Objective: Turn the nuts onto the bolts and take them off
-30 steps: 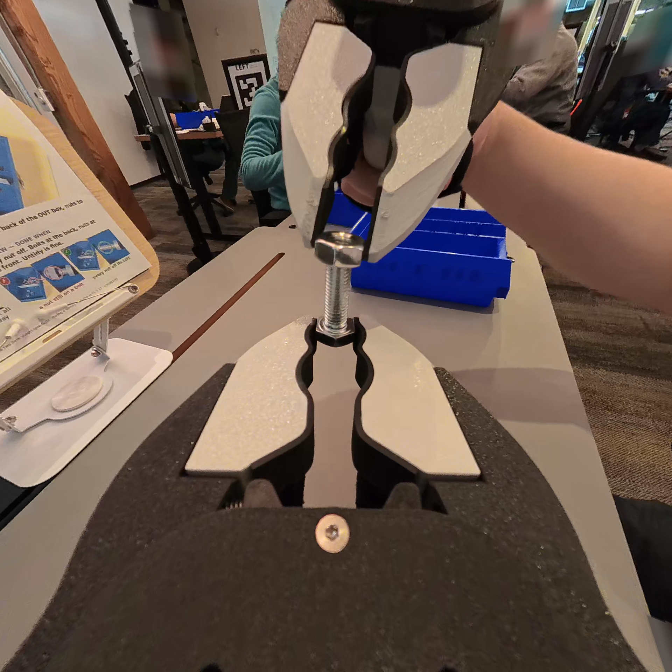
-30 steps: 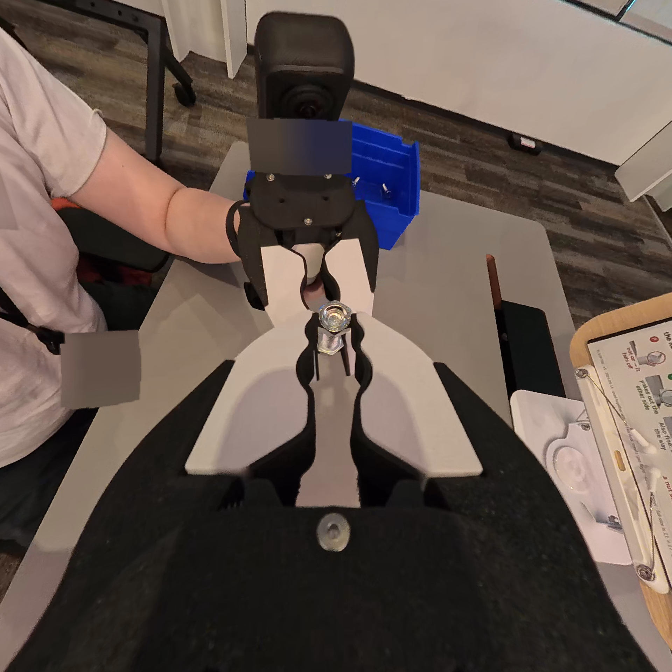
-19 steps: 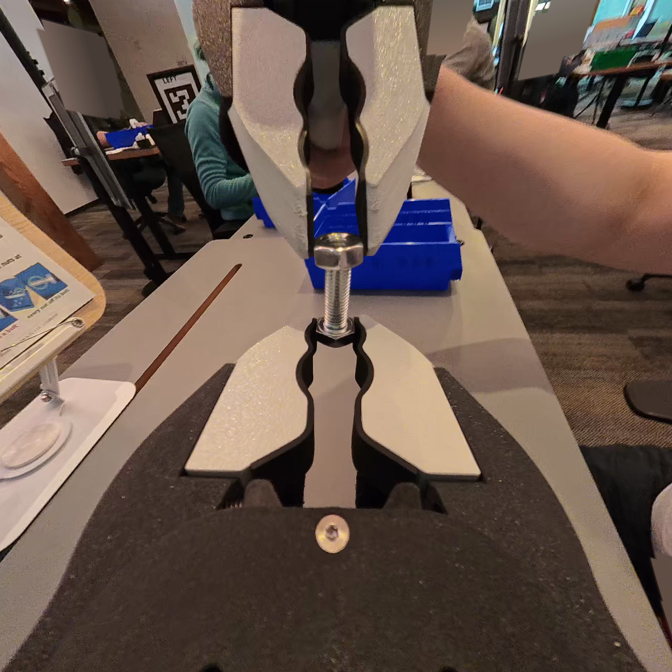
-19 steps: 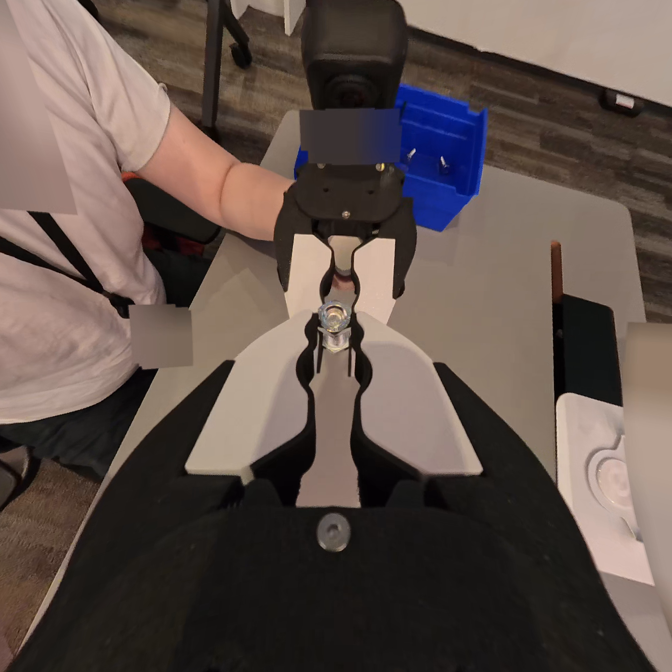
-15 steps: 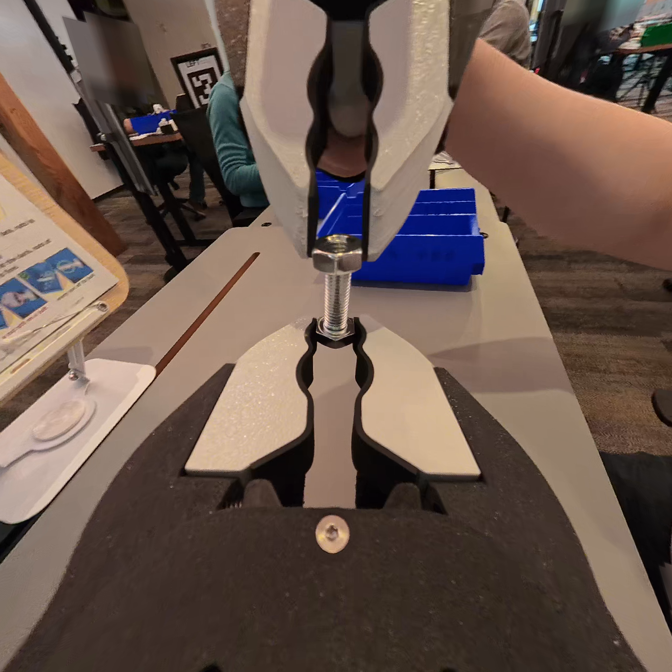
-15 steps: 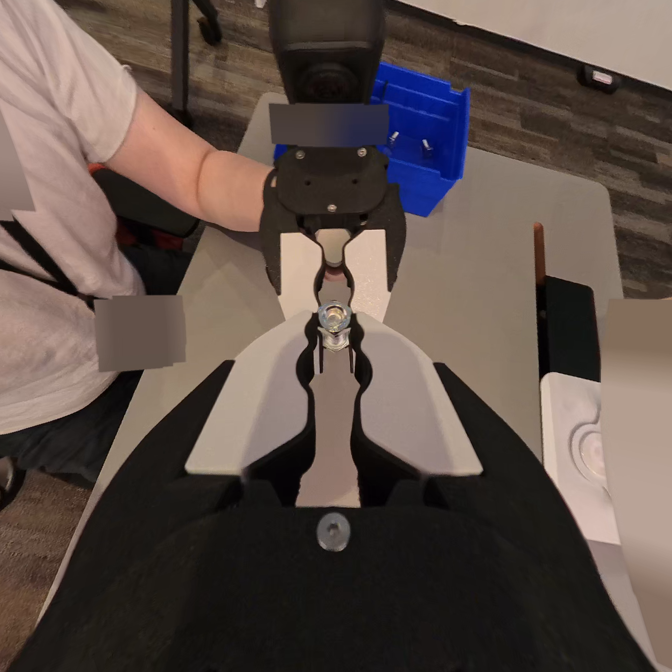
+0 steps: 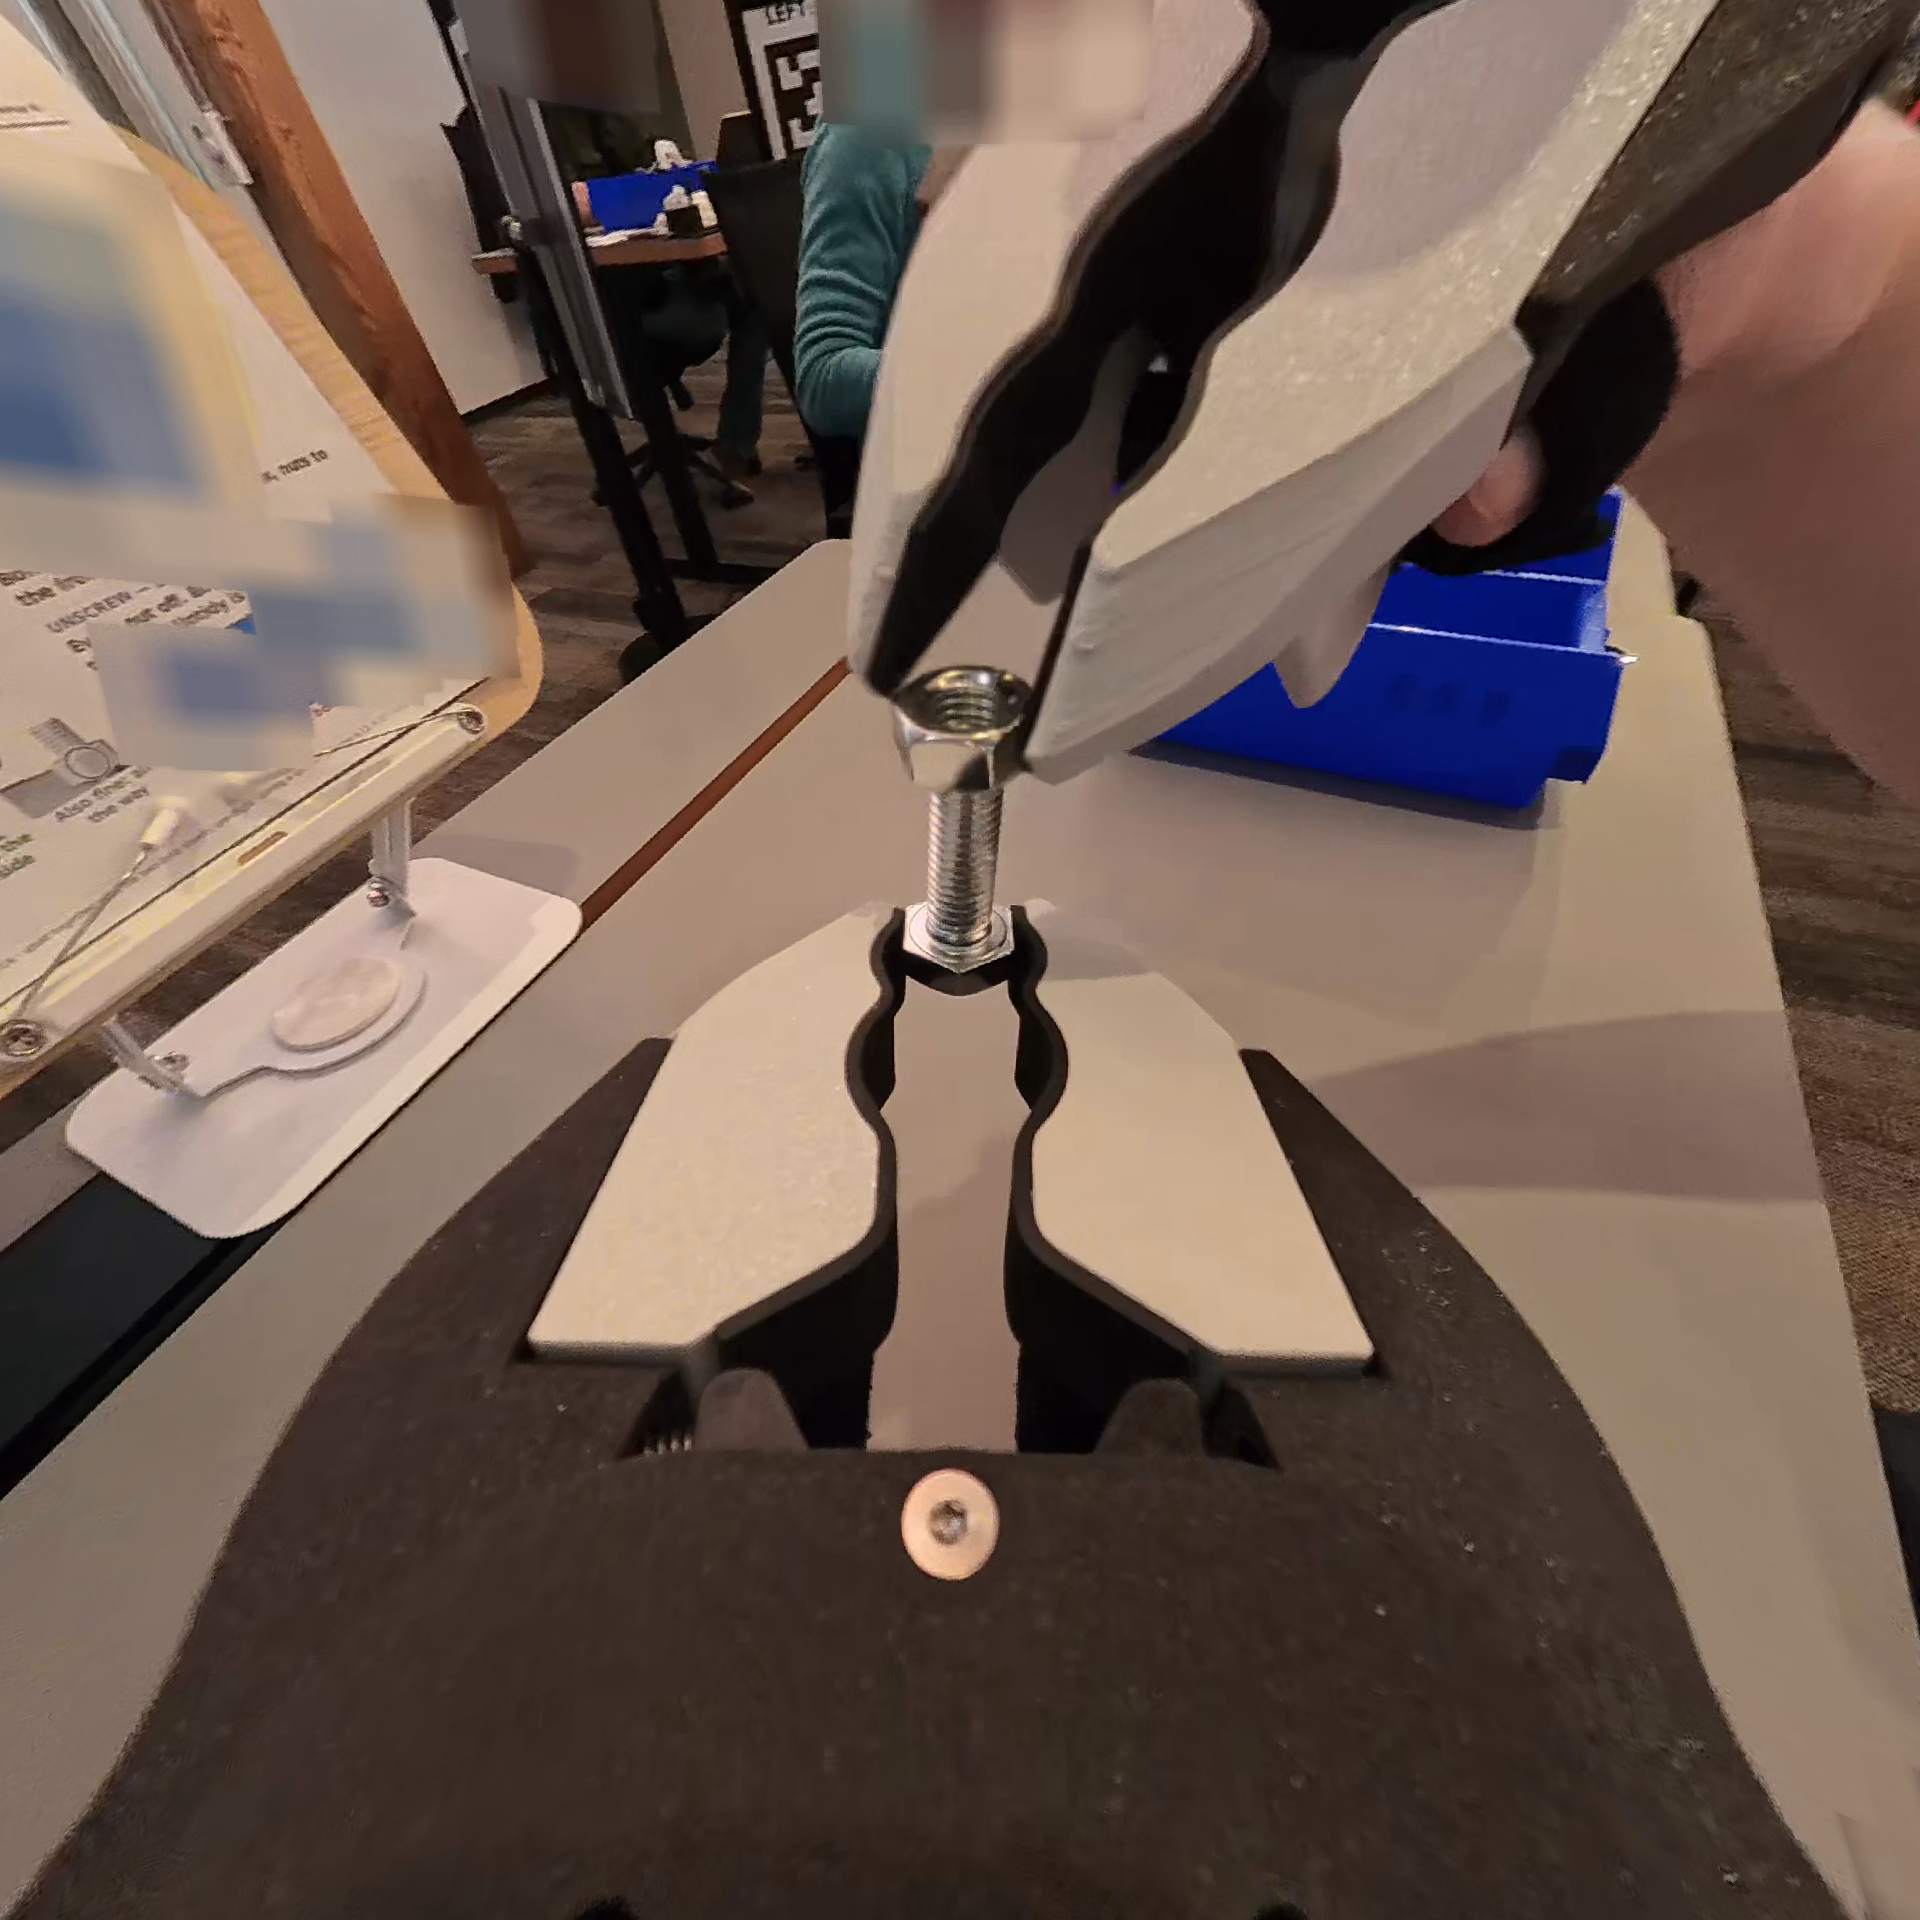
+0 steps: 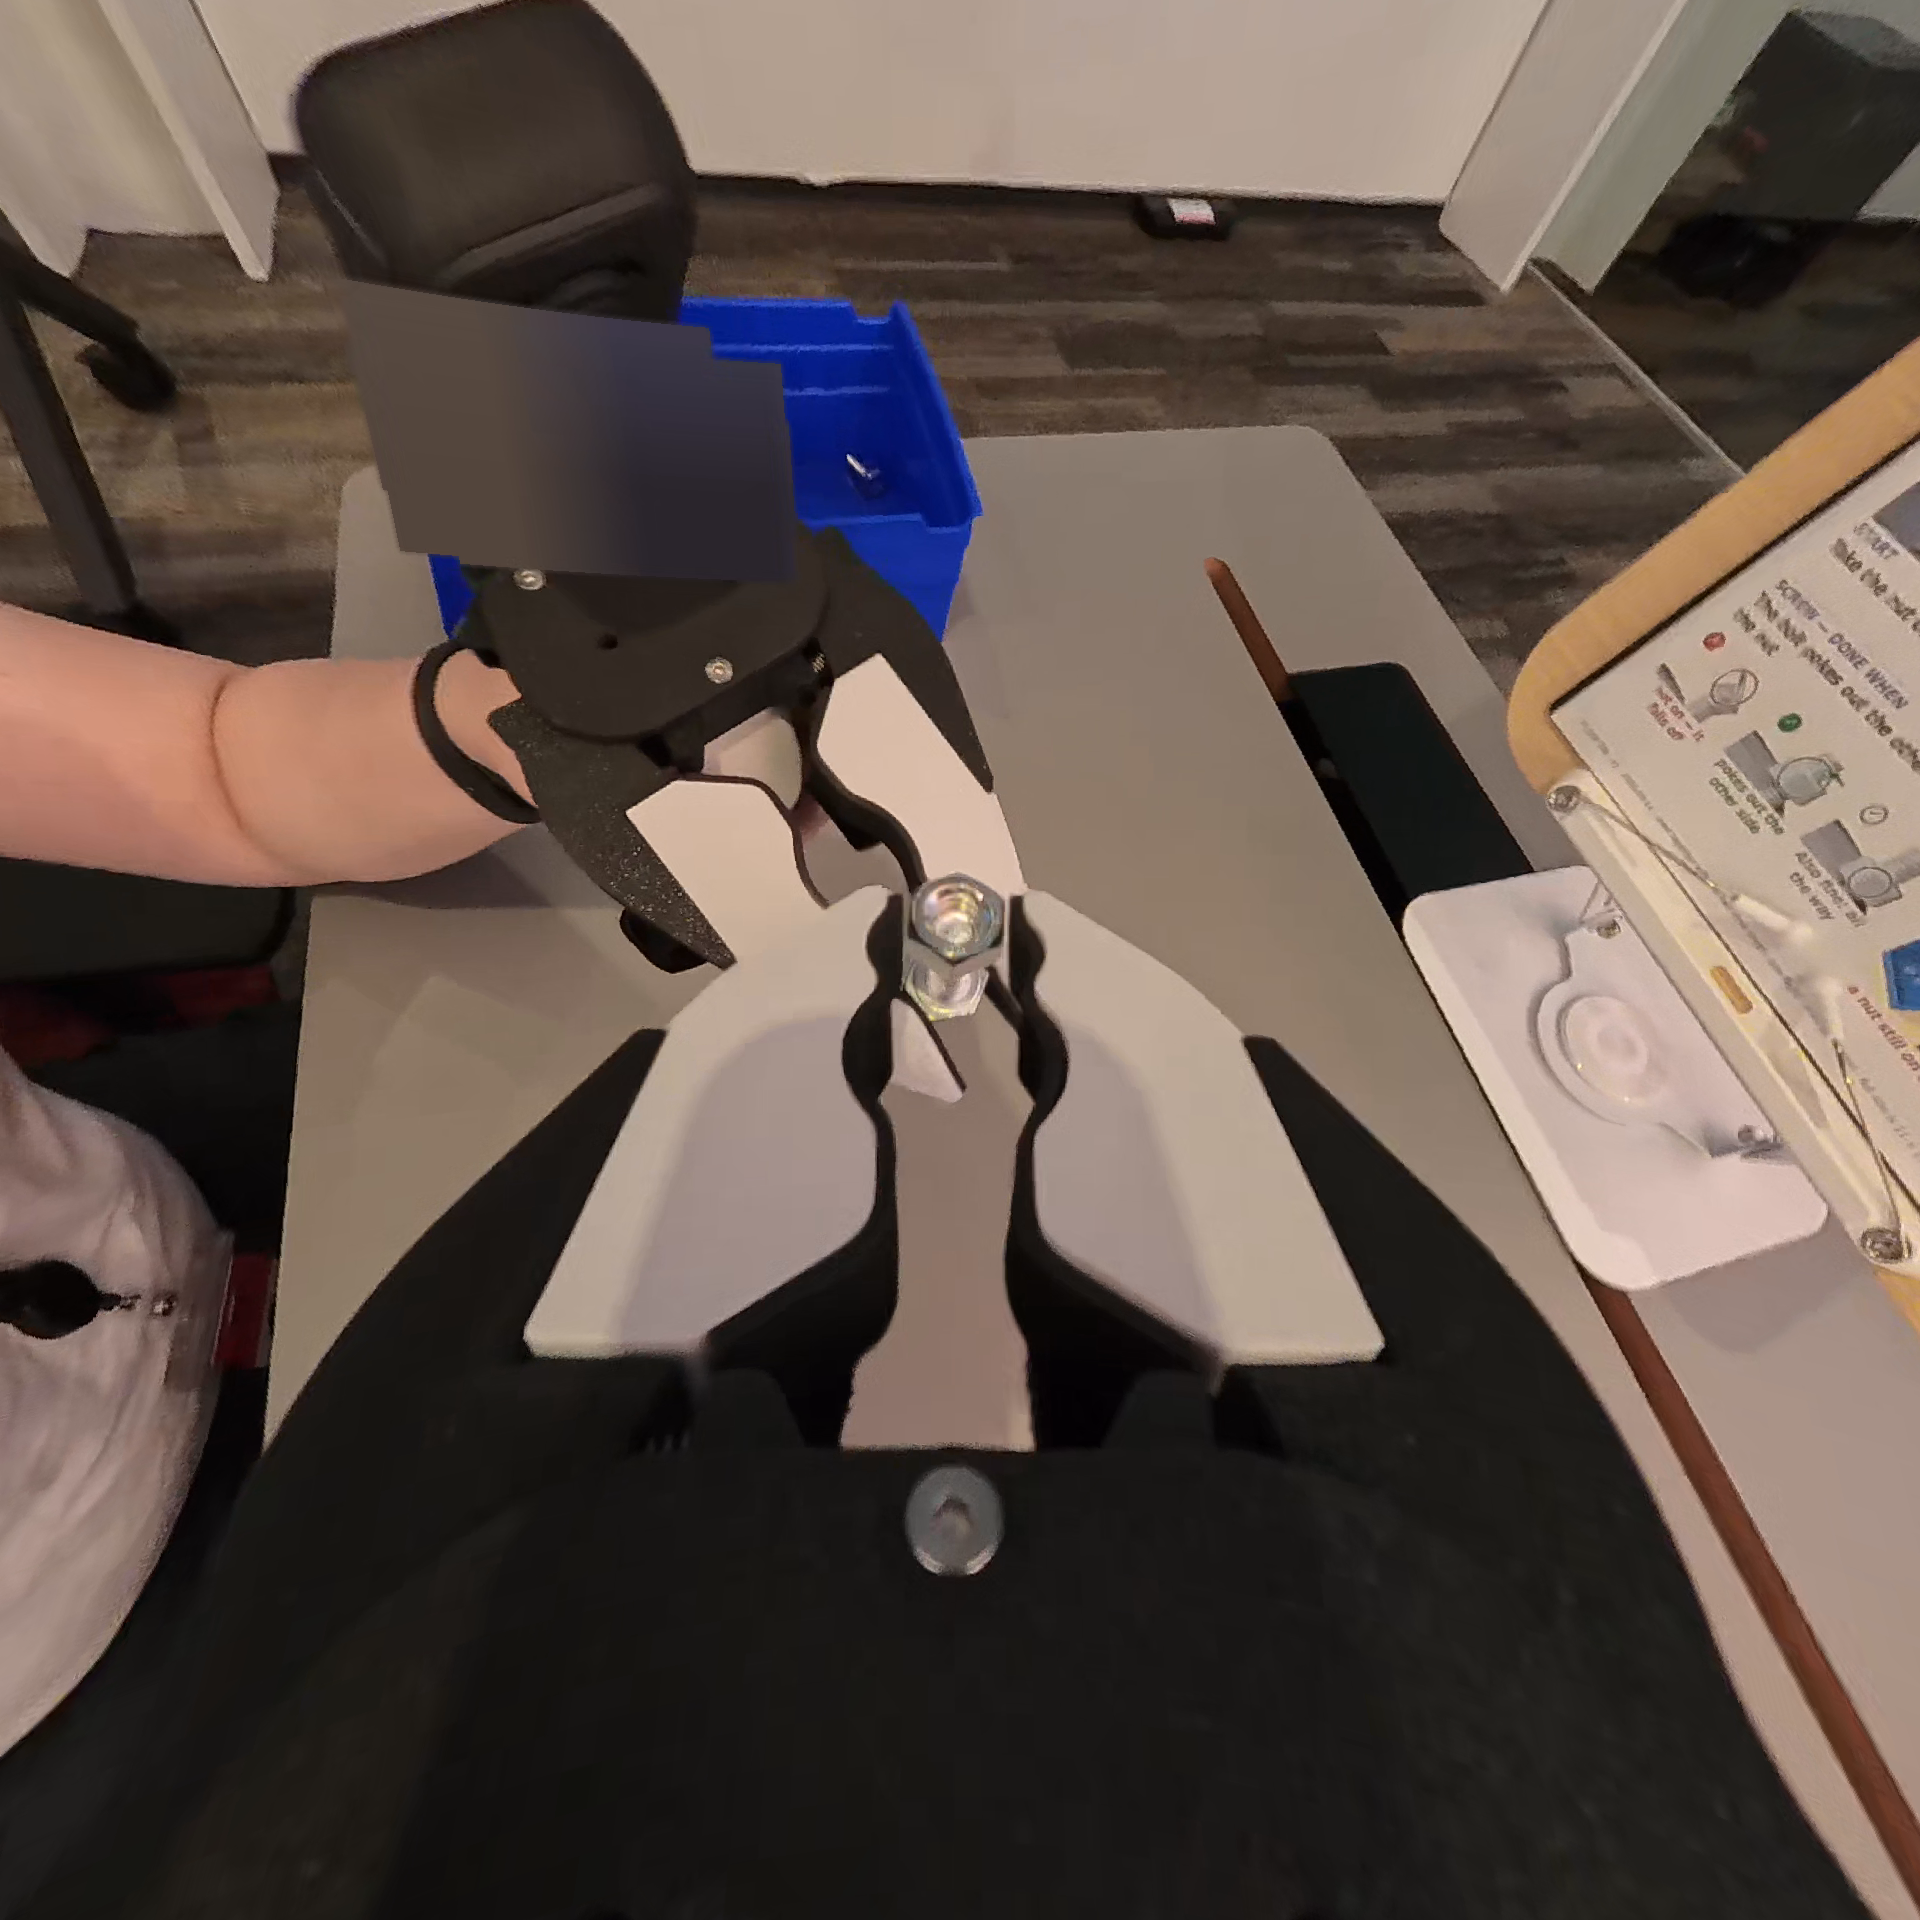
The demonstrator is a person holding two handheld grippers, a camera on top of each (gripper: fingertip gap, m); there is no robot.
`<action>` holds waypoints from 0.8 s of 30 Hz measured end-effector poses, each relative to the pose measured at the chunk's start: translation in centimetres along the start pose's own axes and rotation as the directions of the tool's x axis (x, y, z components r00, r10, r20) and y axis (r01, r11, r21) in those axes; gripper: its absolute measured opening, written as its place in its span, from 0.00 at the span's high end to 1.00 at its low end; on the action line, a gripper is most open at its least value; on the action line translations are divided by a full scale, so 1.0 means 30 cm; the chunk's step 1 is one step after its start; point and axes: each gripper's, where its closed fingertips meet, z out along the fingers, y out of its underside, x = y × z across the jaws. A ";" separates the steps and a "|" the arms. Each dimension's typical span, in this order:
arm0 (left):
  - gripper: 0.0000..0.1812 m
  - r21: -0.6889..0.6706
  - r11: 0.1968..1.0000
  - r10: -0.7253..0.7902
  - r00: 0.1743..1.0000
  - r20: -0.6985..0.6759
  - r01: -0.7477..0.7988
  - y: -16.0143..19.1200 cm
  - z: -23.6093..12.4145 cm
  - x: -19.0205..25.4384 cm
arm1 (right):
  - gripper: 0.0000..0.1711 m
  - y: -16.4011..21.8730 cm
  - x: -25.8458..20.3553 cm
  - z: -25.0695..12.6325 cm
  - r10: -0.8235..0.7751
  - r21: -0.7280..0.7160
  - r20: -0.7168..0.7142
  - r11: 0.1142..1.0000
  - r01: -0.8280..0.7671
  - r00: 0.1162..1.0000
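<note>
Bolt (image 7: 961, 862): upright, threaded shank vertical; hex head at the bottom, clamped between the tips of the left tool (image 7: 958, 961)
Nut (image 7: 958, 722): seated at the top end of the bolt, thread bore visible from above; pinched between the tips of the right tool (image 7: 961, 691)
Left tool: clenched on the bolt head, fingers lying flat and level above the counter (image 7: 1299, 935)
Right tool: clenched on the nut, tilted, reaching in from above and from the right of the left tool; a hand (image 7: 1766, 312) holds it
Right wrist view: right tool (image 8: 956, 925) grips the nut (image 8: 954, 923) from the sides; the left tool (image 8: 935, 997) lies directly beneath it, angled in from the left, held on a bare forearm (image 8: 208, 758)
Blue bin (image 7: 1455, 717): on the counter beyond both tools, well apart from the bolt; divided into compartments
Bin content: one small metal part (image 8: 864, 478) lies in a compartment; kind cannot be told
Instruction board (image 7: 208, 520): wooden-edged, on a white stand (image 7: 312, 1049), to the left of the left tool
Office chair (image 8: 499, 156): black, on the floor beyond the counter
</note>
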 end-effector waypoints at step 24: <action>0.90 0.017 1.000 0.025 0.921 -0.388 -0.020 -0.010 -0.020 0.223 | 0.90 0.059 -0.156 -0.095 -0.272 -0.103 0.403 0.935 0.339 0.874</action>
